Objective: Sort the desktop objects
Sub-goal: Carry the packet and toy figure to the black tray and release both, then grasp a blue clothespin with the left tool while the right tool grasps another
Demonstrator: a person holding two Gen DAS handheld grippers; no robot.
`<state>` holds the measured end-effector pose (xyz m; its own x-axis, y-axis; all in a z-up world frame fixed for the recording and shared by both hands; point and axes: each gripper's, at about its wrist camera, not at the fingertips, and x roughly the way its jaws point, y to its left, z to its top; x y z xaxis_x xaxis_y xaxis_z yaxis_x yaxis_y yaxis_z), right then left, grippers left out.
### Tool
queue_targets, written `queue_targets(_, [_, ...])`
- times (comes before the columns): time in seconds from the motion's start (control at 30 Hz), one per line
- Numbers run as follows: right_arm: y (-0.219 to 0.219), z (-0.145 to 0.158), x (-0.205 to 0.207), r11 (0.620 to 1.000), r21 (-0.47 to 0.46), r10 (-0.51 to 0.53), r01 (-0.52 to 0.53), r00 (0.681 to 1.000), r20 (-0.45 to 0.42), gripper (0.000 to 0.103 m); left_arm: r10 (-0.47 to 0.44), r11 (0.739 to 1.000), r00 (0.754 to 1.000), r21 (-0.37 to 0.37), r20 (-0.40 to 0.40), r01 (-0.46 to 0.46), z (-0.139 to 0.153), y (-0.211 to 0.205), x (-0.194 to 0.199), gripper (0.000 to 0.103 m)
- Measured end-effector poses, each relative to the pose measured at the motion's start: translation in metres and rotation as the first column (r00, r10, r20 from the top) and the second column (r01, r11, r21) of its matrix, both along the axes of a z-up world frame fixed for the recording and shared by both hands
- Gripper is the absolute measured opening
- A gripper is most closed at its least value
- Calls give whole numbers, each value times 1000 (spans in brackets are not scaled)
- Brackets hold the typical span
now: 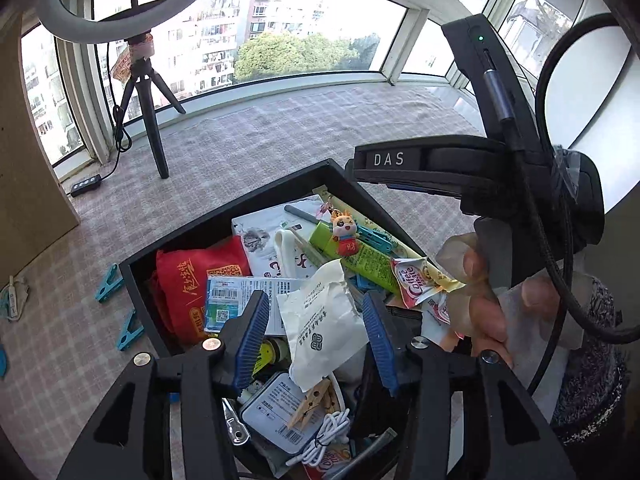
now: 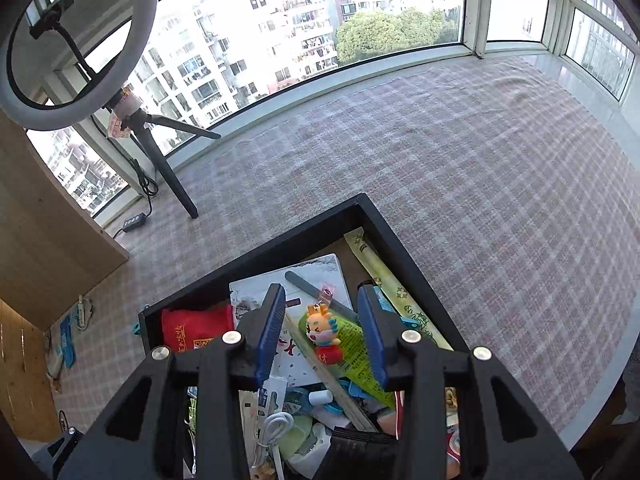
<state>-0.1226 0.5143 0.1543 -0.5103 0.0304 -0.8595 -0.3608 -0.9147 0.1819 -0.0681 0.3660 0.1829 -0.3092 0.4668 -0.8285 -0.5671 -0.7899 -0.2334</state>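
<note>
A black open-topped box (image 1: 240, 216) is seen on a checked pink cloth (image 2: 440, 152) that covers the table, and it is filled with loose desktop objects. Both grippers are held above the box, pointing down into it.

The left gripper (image 1: 316, 332) is seen with its blue-padded fingers (image 1: 252, 336) apart. A crumpled white paper packet (image 1: 320, 312) lies in the gap between them; whether either pad touches it cannot be told, and no clamping is visible. A red bag (image 1: 192, 280), a grey tin (image 1: 276, 416), a wooden clothespin (image 1: 316, 400) and a white cable (image 1: 328, 436) are noted in the box nearby.

The right gripper (image 2: 324, 332) is likewise seen with fingers (image 2: 272, 332) apart. A small orange cartoon figurine (image 2: 324, 332) lies on a green wrapper (image 2: 356, 356) below the gap, ungripped.

Two teal clips (image 1: 108, 284) lie on the cloth outside the box, near its left wall. A ring light on a tripod (image 2: 160, 160) stands by the window.
</note>
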Motion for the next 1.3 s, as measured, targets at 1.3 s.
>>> queue_targets(1.3, [-223, -40, 37, 966, -215, 160, -145, 986, 53, 30, 70, 988, 997, -137, -42, -75, -55, -240, -91, 39])
